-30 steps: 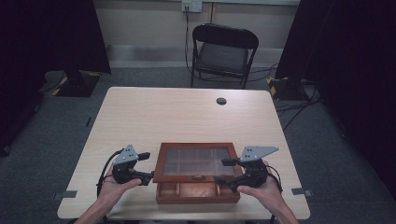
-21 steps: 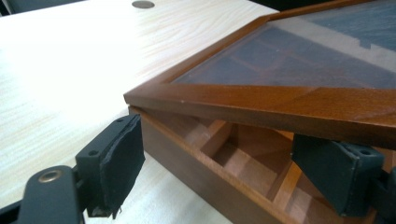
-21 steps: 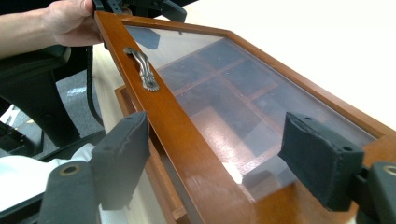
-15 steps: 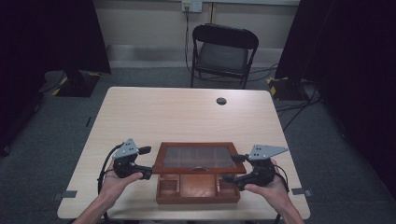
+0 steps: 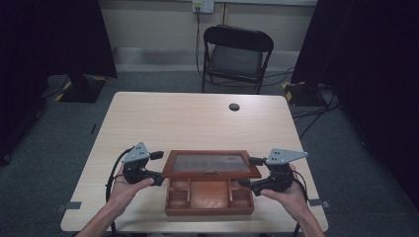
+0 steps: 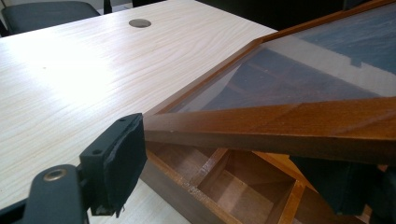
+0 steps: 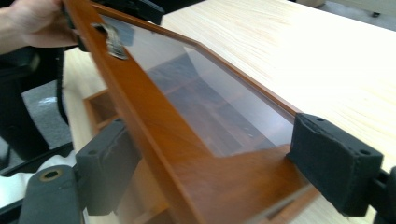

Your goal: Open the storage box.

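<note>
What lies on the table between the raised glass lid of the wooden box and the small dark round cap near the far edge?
Nothing: in the high view the table is bare from the glass lid to the round cap.

My view of the box (image 5: 210, 197) back compartments blocked by its raised glass lid (image 5: 212, 164), lid cut off at my left gripper view's right edge, small clasp (image 7: 112, 42) on the lid rim blurred, my forearms cropped at the bottom.
</note>
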Action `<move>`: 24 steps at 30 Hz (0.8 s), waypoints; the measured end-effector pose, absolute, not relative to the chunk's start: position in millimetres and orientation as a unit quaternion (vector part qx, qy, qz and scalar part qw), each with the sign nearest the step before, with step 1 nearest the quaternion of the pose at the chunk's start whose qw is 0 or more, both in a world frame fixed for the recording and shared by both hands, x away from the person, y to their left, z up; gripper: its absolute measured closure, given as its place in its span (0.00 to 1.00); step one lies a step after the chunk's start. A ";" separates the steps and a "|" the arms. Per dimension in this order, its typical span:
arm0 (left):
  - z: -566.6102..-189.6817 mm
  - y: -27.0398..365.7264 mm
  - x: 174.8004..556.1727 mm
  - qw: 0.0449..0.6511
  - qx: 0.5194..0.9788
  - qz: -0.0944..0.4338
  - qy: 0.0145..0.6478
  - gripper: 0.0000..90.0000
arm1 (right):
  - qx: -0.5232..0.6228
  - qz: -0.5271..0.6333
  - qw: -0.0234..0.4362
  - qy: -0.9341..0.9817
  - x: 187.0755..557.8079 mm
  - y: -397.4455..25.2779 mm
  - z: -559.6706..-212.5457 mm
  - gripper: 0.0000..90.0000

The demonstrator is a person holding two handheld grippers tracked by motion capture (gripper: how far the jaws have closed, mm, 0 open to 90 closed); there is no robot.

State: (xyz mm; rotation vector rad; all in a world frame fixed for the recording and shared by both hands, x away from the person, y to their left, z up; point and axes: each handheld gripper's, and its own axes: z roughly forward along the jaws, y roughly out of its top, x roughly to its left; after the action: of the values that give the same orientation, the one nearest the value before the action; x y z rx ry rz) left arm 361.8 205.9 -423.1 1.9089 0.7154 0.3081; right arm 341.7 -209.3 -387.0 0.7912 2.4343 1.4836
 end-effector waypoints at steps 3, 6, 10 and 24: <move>-419.7 204.2 363.8 0.521 0.792 0.122 0.295 0.23 | 0.273 0.504 0.096 0.814 346.2 -212.9 -388.4 0.20; -417.2 203.0 365.6 0.523 0.790 0.119 0.297 0.24 | 0.280 0.511 0.100 0.807 351.3 -216.4 -389.7 0.23; -415.8 202.4 369.0 0.531 0.785 0.111 0.300 0.25 | 0.288 0.515 0.100 0.801 357.5 -219.0 -391.1 0.27; -409.0 197.2 379.0 0.534 0.783 0.113 0.298 0.40 | 0.296 0.530 0.093 0.789 376.7 -219.8 -390.9 0.42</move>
State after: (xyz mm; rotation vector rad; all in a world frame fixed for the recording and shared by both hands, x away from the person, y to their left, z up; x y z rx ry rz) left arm 379.0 197.2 -409.0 1.8653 0.7108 0.2684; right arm 376.7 -219.8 -390.9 0.8778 2.3432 1.5733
